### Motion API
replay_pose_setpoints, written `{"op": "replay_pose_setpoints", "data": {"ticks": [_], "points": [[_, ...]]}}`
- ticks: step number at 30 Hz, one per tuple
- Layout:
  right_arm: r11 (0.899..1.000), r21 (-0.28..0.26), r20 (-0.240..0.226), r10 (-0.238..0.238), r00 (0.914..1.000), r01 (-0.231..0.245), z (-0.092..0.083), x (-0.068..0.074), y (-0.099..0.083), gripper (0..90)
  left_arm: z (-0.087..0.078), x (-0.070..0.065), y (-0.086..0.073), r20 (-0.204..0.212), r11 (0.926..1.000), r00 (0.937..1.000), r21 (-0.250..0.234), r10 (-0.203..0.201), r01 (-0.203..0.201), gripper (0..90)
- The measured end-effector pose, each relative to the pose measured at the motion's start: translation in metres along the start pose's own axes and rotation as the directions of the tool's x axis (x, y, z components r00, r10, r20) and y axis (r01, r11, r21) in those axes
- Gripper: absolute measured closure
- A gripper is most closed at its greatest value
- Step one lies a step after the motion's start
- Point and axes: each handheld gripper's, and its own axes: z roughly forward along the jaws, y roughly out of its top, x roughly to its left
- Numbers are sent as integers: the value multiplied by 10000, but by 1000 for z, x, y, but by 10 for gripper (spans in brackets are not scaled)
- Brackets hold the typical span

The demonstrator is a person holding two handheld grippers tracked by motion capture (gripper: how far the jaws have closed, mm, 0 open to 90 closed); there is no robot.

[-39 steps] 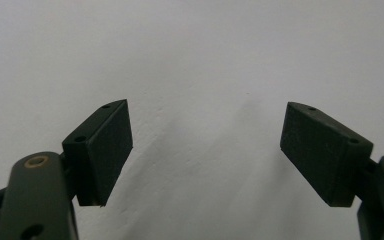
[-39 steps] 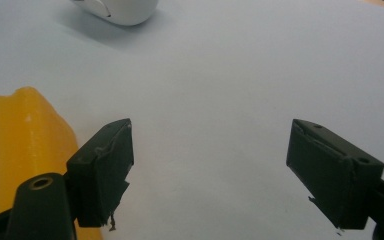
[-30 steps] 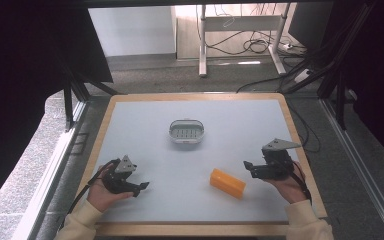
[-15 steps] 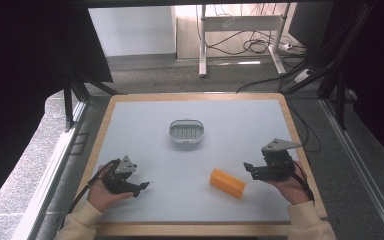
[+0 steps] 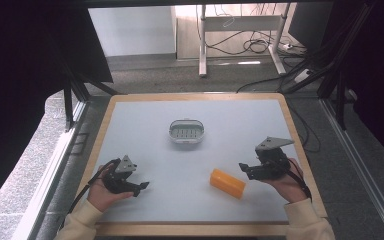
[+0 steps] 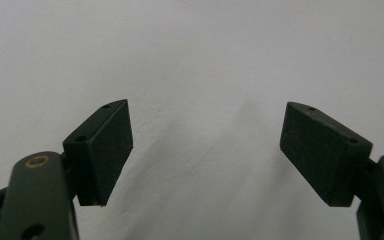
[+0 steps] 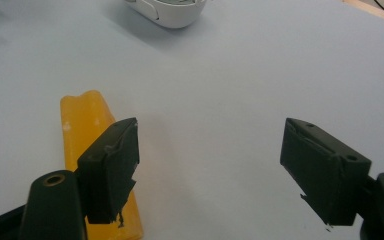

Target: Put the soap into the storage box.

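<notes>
Two grippers: left [image 5: 141, 187] and right [image 5: 242, 166] both spread, empty.
Block [image 5: 227, 183]: untouched, lower centre, beside right gripper.
Dish [image 5: 186, 131]: centre, empty.
Progress: nothing started, by my read.

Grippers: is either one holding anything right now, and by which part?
Nothing is held. The left gripper is open over bare table. The right gripper is open too; the orange block lies beside it.

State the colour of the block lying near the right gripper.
Orange-yellow; the block shows best in the right gripper view.
</notes>
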Motion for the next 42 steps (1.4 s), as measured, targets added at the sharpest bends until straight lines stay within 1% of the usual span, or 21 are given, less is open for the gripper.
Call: {"op": "replay_pose_setpoints", "data": {"ticks": [5,6,7,8,13,20,23,24,25,29,31,32,34,35,37,39,40,42], "points": [[9999,67,-143,-107,9998,108,1,4,5,242,0,0,0,-2,10000,10000,7,4,-4,212],[9997,84,-251,-212,9995,214,2,5,7,241,0,0,0,-5,10000,10000,14,11,-11,211],[9997,84,-251,-212,9995,214,2,5,7,241,0,0,0,-8,10000,10000,7,14,-14,211],[9991,165,-375,-375,9986,381,3,8,10,240,0,0,0,-3,10000,10000,12,1,-1,211],[9984,224,-593,-505,9970,519,5,13,15,242,0,0,0,-32,10000,10000,47,42,-42,212],[9957,690,-901,-548,9944,612,10,21,14,248,0,0,-1,19,10000,10000,-38,-57,57,213],[9947,788,-1000,-576,9933,656,12,25,15,252,0,0,-1,21,9999,10000,-91,-65,65,214],[9942,789,-1015,-655,9927,737,13,25,15,254,0,0,-1,4,10000,10000,-60,-62,62,214],[9938,866,-1076,-603,9924,698,13,27,15,255,0,0,-1,-4,10000,10000,-42,-56,56,214],[9923,954,-1178,-672,9908,786,16,29,14,260,0,0,-1,-34,10000,10000,-77,-59,59,215],[9906,1072,-1269,-708,9894,847,18,31,13,265,0,0,-1,-117,9999,9999,-102,-95,94,214],[9893,1094,-1312,-819,9880,965,19,32,13,270,-1,0,-1,-102,9999,9999,-104,-95,94,214],[9885,1140,-1340,-843,9874,998,20,33,13,274,-1,0,-1,-102,9999,9999,-124,-92,91,214],[9852,1291,-1404,-945,9856,1129,22,36,13,280,-1,0,-1,-83,9999,9999,-135,-100,99,214],[9810,1430,-1533,-1091,9821,1312,25,40,14,287,-1,0,-1,-74,9999,9999,-102,-82,81,214],[9791,1523,-1576,-1103,9813,1345,27,42,15,290,0,0,-1,-61,9999,10000,-84,-64,63,214],[9738,1735,-1686,-1174,9787,1467,31,45,15,294,0,0,-1,-52,10000,10000,-80,-45,44,214],[9684,1913,-1775,-1265,9759,1603,35,48,14,297,0,0,-1,-56,10000,10000,-72,-48,47,214]]}}
